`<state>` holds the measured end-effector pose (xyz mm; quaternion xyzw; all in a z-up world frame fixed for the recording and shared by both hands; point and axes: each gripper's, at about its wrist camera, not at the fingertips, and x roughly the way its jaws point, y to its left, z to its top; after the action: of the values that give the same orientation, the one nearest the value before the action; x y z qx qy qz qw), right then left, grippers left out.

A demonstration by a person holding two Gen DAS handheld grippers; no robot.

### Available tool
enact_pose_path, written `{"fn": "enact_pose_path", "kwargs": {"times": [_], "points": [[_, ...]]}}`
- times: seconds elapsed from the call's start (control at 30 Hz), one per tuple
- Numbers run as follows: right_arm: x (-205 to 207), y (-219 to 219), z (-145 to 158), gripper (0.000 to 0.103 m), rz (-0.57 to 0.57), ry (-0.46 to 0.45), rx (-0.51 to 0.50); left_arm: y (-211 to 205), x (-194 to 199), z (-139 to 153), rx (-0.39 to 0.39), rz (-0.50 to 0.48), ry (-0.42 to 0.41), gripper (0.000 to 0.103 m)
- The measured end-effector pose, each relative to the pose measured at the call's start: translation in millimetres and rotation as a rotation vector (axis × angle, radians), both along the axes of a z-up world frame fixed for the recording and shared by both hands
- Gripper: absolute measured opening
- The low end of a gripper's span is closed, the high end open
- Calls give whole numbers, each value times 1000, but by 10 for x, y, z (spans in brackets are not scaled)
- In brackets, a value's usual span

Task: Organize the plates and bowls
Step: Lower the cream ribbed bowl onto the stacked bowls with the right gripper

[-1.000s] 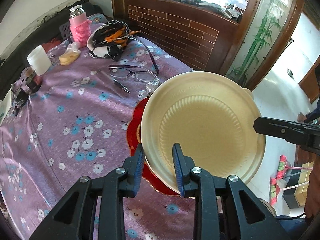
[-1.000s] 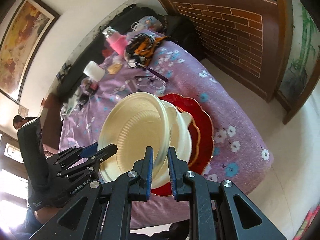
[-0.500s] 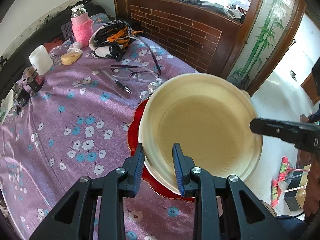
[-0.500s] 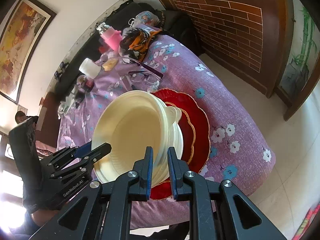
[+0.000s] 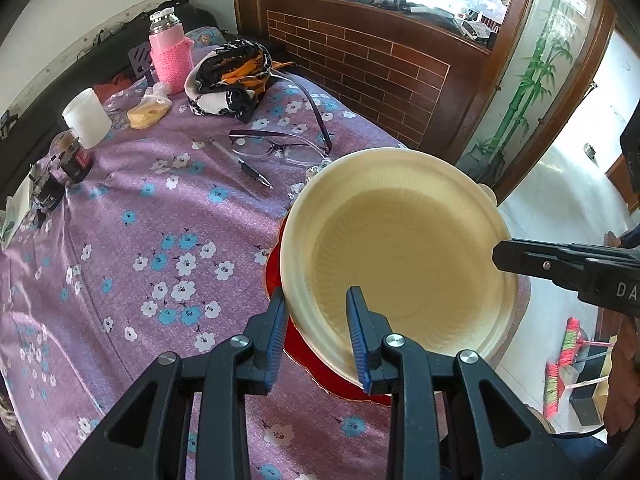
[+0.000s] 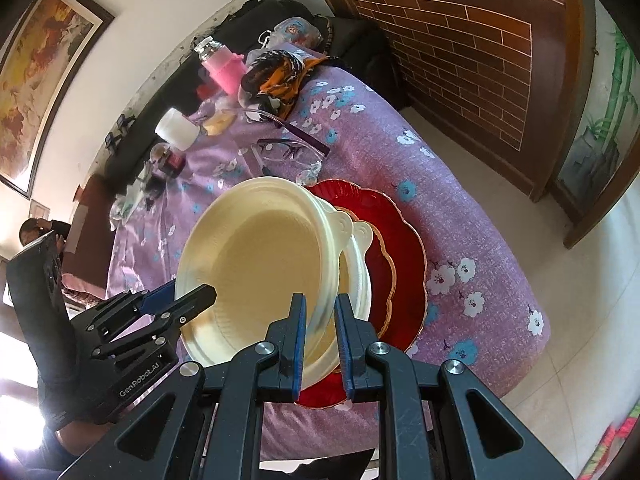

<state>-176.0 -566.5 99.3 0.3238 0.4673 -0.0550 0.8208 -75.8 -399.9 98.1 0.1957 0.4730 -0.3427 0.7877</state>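
A cream plastic bowl point(image 5: 396, 248) is held tilted above a second cream bowl point(image 6: 356, 272), which sits on red scalloped plates point(image 6: 400, 256) near the table's corner. My left gripper point(image 5: 318, 332) is shut on the tilted bowl's near rim. My right gripper point(image 6: 320, 320) is shut on the opposite rim of the same bowl point(image 6: 264, 264). Each gripper shows in the other's view: the right gripper point(image 5: 520, 260) at the bowl's right edge, the left gripper point(image 6: 184, 300) at its left edge. The red plates point(image 5: 276, 276) are mostly hidden in the left wrist view.
The purple floral tablecloth point(image 5: 140, 240) carries eyeglasses point(image 5: 280, 148), a pen point(image 5: 244, 166), a folded scarf point(image 5: 232, 76), a pink bottle point(image 5: 168, 52), a white cup point(image 5: 86, 118) and small dark jars point(image 5: 76, 156). A brick-faced wooden counter point(image 5: 380, 60) stands behind. The table edge drops to tiled floor on the right.
The bowl held by both grippers has lifted and tilted further, its opening turning more toward the left wrist camera. Both grips stay closed on its rim.
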Motion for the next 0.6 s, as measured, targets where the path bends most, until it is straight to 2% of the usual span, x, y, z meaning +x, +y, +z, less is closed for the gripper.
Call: {"fn": "enact_pose_path", "kwargs": {"times": [0.6], "points": [[14,51,34,22,11,32,-40,-1,-2,16,-5,-13,1,29]]}}
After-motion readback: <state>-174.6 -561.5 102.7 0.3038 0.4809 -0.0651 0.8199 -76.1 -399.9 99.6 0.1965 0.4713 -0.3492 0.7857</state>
